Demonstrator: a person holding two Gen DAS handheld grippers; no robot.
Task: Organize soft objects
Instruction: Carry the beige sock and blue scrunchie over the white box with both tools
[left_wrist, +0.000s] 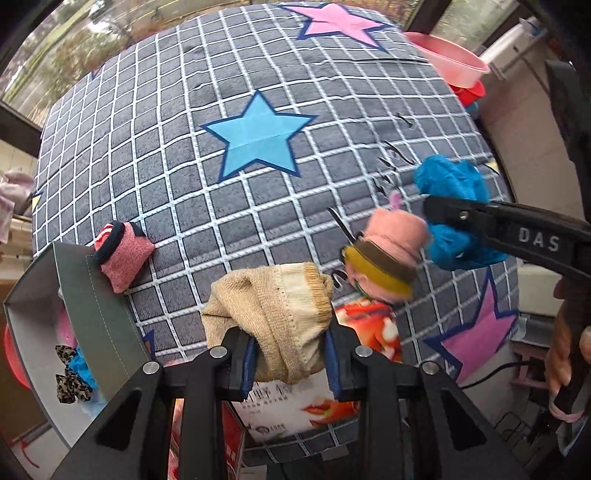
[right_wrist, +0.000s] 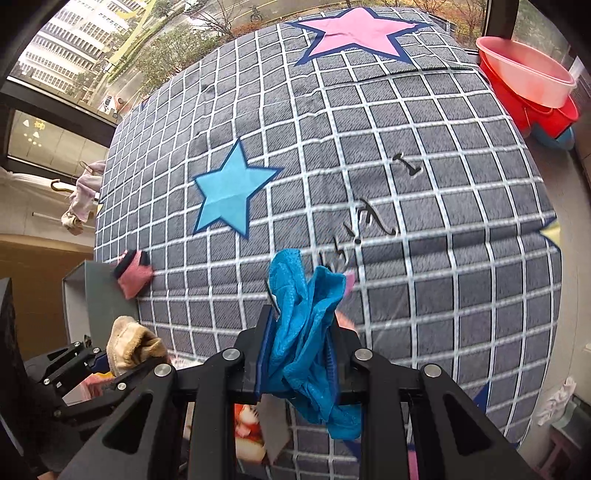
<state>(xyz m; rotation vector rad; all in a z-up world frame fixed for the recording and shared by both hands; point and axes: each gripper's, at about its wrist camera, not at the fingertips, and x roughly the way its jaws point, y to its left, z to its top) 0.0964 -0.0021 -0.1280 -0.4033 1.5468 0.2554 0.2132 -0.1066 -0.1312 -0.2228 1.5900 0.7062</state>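
1. Beige knitted sock (left_wrist: 273, 317), ribbed at the cuff, sits pinched in the left gripper (left_wrist: 290, 360) at 6 o'clock above the checked quilt (left_wrist: 177, 155); its lower end is hidden behind the jaws.
2. Blue crumpled cloth (right_wrist: 306, 332) is clamped in the right gripper (right_wrist: 299, 356) at 6 o'clock, its tail dangling; the gripper hides part of it.

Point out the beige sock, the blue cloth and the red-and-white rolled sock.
beige sock (left_wrist: 275, 317): left wrist view, on its knit body above the pads.
blue cloth (right_wrist: 306, 332): right wrist view, on the bunched middle.
red-and-white rolled sock (left_wrist: 123, 254): left wrist view, on its speckled body.
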